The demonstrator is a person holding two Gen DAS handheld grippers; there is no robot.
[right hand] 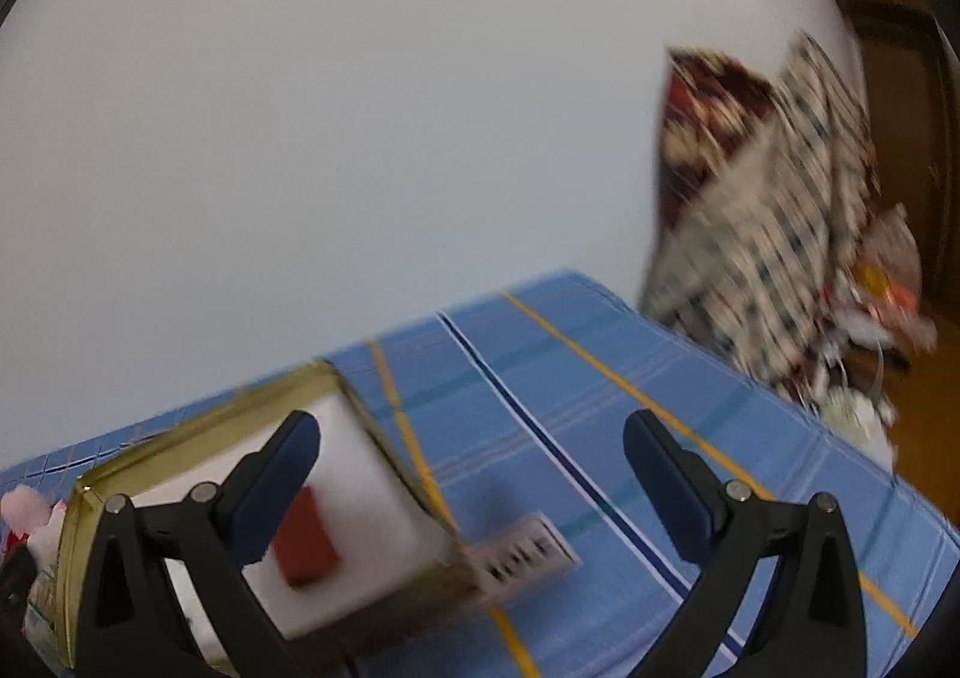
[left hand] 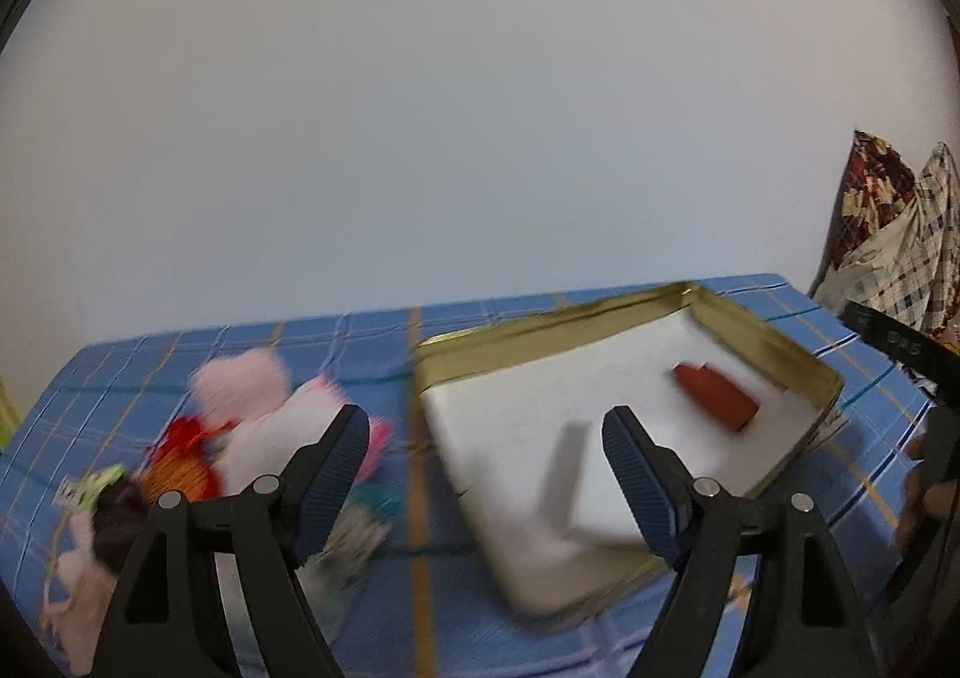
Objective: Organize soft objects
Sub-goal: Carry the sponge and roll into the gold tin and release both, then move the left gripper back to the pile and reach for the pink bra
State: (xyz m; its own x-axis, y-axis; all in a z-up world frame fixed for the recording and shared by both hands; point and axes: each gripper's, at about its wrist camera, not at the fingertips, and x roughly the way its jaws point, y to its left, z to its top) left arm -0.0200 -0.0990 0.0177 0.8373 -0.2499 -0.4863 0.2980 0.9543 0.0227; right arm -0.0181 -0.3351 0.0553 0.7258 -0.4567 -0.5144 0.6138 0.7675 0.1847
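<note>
On the blue checked tabletop [left hand: 468, 330], a gold-rimmed tray [left hand: 774, 342] holds 1 red soft block [left hand: 714, 397] on its white lining. Left of the tray lies a pile of plush toys [left hand: 258, 420]. The left hand-held gripper [left hand: 486, 438] and right hand-held gripper [right hand: 471, 459] are both spread wide, pinching nothing.

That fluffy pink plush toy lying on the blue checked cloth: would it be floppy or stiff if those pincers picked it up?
Probably floppy: the fluffy pink plush toy looks fuzzy and shapeless, so it would likely squash and sag. It seems light for its size. It probably won't roll, slumped against other soft toys, though blur hides detail.
</note>
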